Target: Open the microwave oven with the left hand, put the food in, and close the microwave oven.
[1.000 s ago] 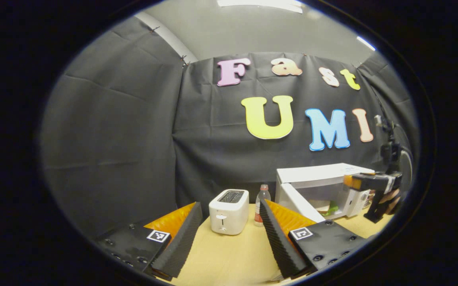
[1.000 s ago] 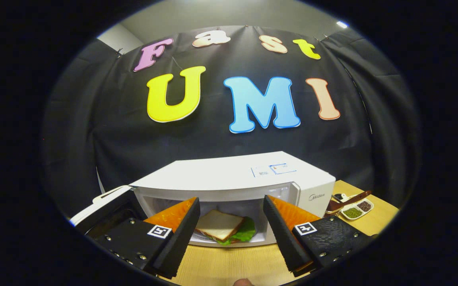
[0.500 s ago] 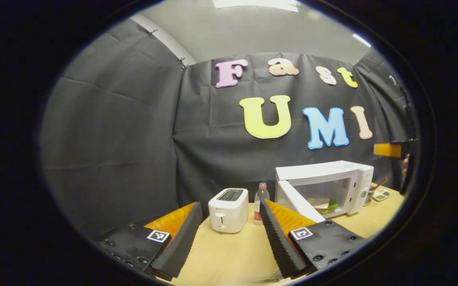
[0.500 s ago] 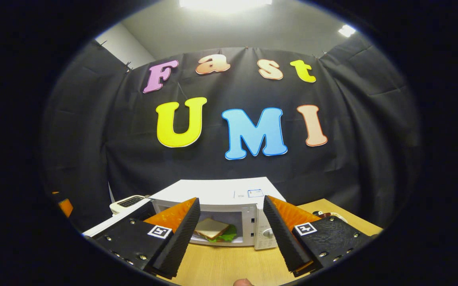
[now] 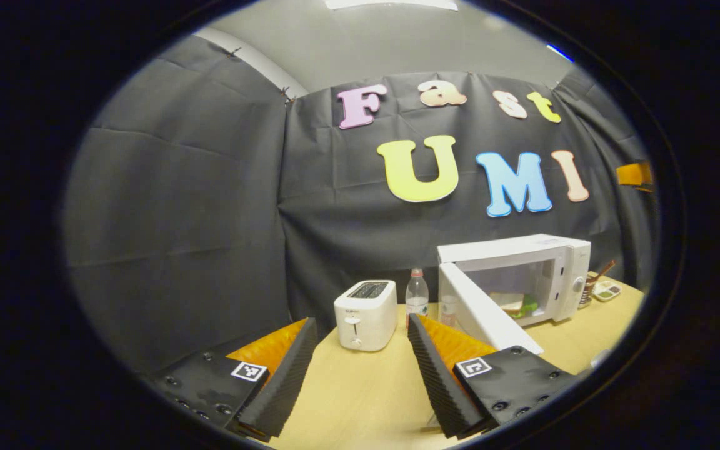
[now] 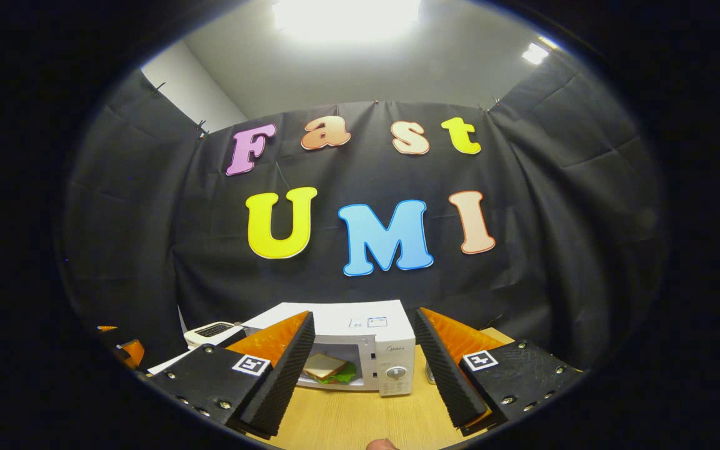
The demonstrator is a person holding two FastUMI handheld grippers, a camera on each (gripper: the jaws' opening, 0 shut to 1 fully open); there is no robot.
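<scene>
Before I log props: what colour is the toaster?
White toaster, clearest in the left gripper view.

1. Right gripper view: blown-out glare from the white rectangular ceiling light panel (image 6: 346, 15) at top; a smaller bright ceiling lamp (image 6: 534, 54) sits right of it.
2. Left gripper view: same sort of panel (image 5: 391, 4), clipped at top, less glare.
3. Light falls from overhead, even & soft. The pale wooden table top (image 5: 360, 387) is lit well w/ faint shadows.
4. Inside of the white box-shaped microwave oven (image 5: 522, 275), below the panel, is dimmer than its top.
5. Strong fisheye bend: cloth folds & seams curve near the rim.
6. Focus sharp at centre, softer & darker twd the edges.
</scene>
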